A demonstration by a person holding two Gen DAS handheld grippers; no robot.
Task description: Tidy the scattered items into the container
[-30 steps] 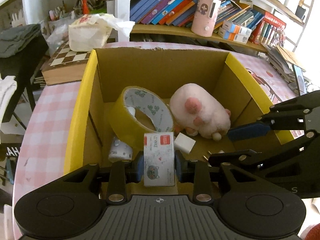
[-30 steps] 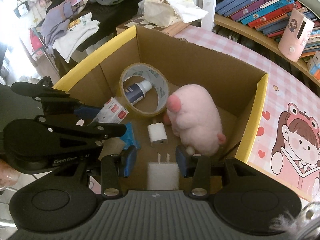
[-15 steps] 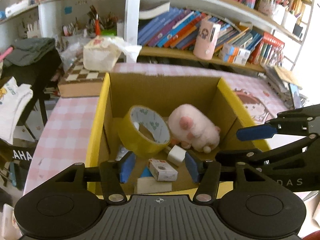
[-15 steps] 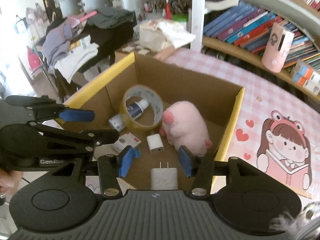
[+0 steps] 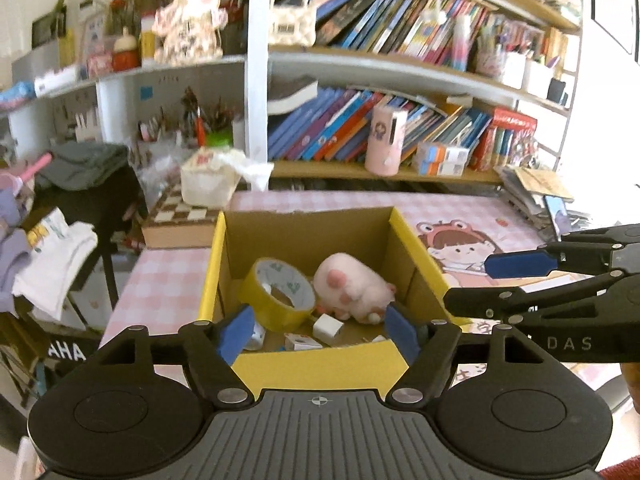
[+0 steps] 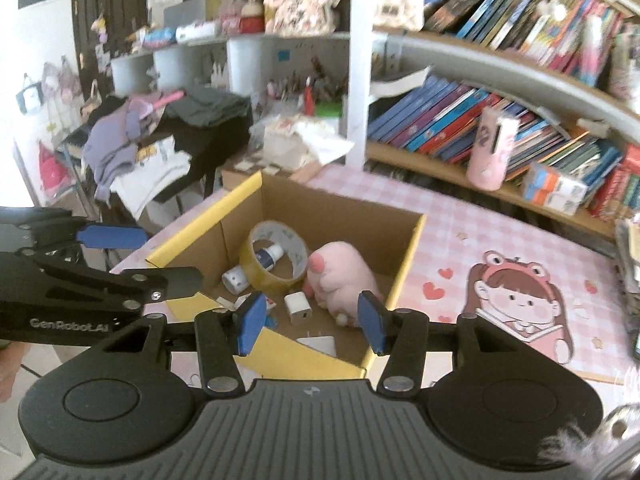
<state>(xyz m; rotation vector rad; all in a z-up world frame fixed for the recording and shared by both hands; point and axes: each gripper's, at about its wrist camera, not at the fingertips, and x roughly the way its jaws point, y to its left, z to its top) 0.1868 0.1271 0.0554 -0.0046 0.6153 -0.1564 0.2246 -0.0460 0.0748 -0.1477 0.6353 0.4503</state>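
Cardboard box [image 5: 320, 364] sits on the pink checked table [image 5: 160, 280], holding a tape roll [image 5: 280, 296] and pink plush [image 5: 352, 286]. Left gripper [image 5: 318, 334] hangs above its near rim, jaws opening, empty; right gripper [image 6: 310, 320] stands narrowly parted, empty.

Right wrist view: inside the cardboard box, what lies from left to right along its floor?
Small white bottle → yellow tape roll → white charger cube → pink plush toy.
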